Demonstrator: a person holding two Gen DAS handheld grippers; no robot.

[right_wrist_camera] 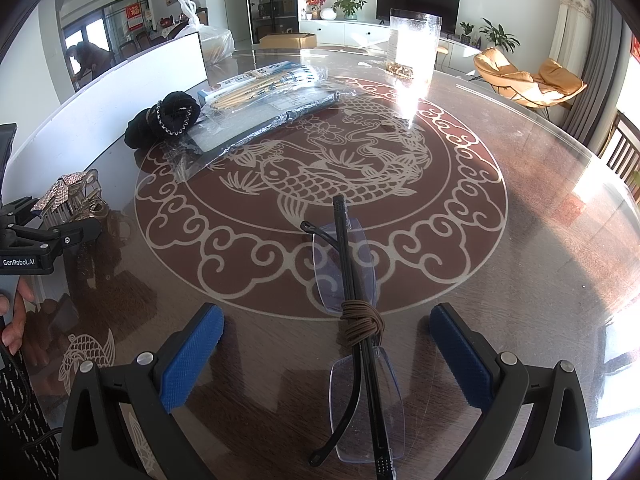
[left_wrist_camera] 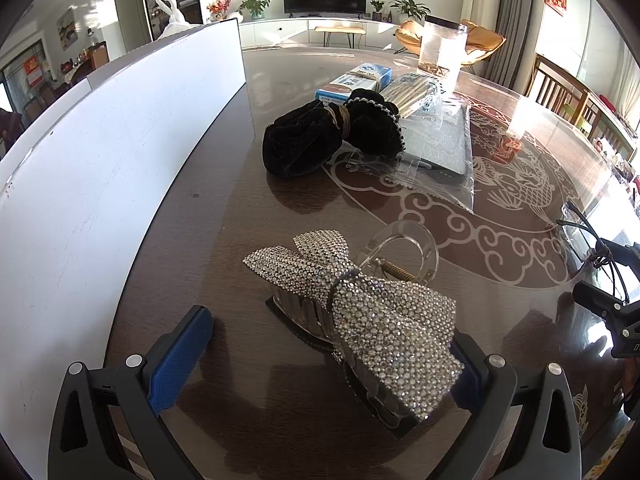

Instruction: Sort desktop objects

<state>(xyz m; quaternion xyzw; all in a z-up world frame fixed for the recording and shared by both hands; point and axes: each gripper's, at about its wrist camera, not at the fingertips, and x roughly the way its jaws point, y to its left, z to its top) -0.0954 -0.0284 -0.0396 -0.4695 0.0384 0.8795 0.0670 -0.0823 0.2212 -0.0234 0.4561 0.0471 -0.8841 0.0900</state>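
Observation:
A rhinestone bow hair claw clip (left_wrist_camera: 360, 312) lies on the glass tabletop between the blue pads of my left gripper (left_wrist_camera: 324, 360), which is open. Its right end is close against the right pad. In the right wrist view the same clip (right_wrist_camera: 68, 196) shows at the far left. Folded rimless glasses (right_wrist_camera: 360, 320) with black temples, tied with a brown cord, lie on the table between the pads of my right gripper (right_wrist_camera: 326, 356), also open and not touching them.
A black scrunchie (left_wrist_camera: 320, 140), a blue box (left_wrist_camera: 352, 82), packed chopsticks (left_wrist_camera: 412, 94) and a clear bag with a grey item (left_wrist_camera: 436, 152) sit further back. A clear jar (right_wrist_camera: 414, 40) stands at the far side. A white board (left_wrist_camera: 100, 180) runs along the left.

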